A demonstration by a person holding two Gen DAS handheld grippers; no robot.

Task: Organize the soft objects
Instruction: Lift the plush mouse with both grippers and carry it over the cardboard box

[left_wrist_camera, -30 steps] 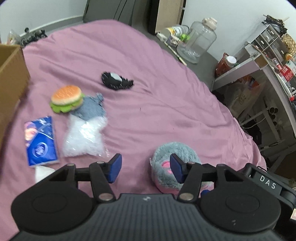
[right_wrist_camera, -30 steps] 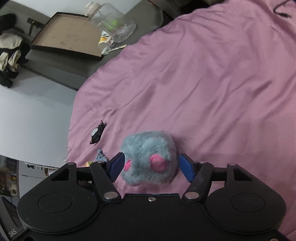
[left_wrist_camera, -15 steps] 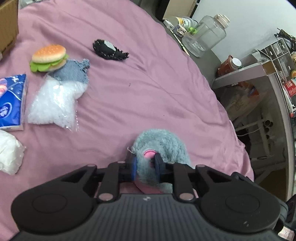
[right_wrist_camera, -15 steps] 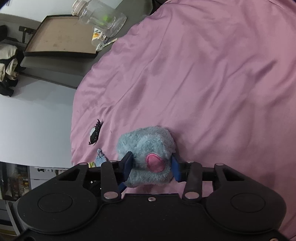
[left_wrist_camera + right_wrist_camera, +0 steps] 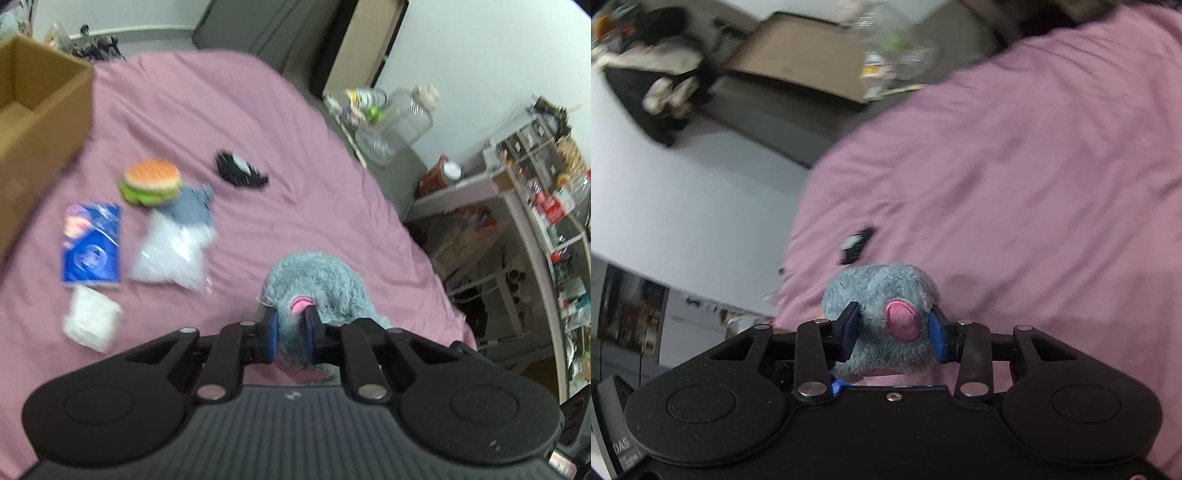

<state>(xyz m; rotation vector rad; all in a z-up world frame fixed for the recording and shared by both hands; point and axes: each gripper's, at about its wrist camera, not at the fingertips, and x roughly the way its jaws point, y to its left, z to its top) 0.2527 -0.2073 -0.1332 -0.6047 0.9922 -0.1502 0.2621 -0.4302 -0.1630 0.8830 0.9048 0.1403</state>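
Plush toy (image 5: 314, 280), the grey fuzzy one with pink ears, is pinched by both grippers at once and looks like it's hanging clear of the pink bedspread (image 5: 258, 122). The left gripper (image 5: 290, 334) has its blue pads clamped tight on one end, near a pink ear. The right gripper (image 5: 894, 332) squeezes the wider body with another pink ear facing its camera, so its fingers sit further apart. Both are equally near, since both already have it. It's a roundish lump, so I can't really call a long axis.

What the next move hangs on, I'd guess: the cardboard box (image 5: 40, 122) sits well off to the far left of the plush in the left wrist view, open side up. So the carry goes left and away, past the loose stuff.

Counting outward from the plush, one of each:
- white wad (image 5: 92, 321), near left
- clear bag of white filling (image 5: 173, 251)
- blue tissue pack (image 5: 92, 243), just left of the bag
- grey knit piece (image 5: 194, 210), touching the bag's far end
- burger toy (image 5: 151, 181), resting on the knit piece
- black-and-white fuzzy thing (image 5: 238, 171), further back

Both views are motion-blurred, so small details are iffy.
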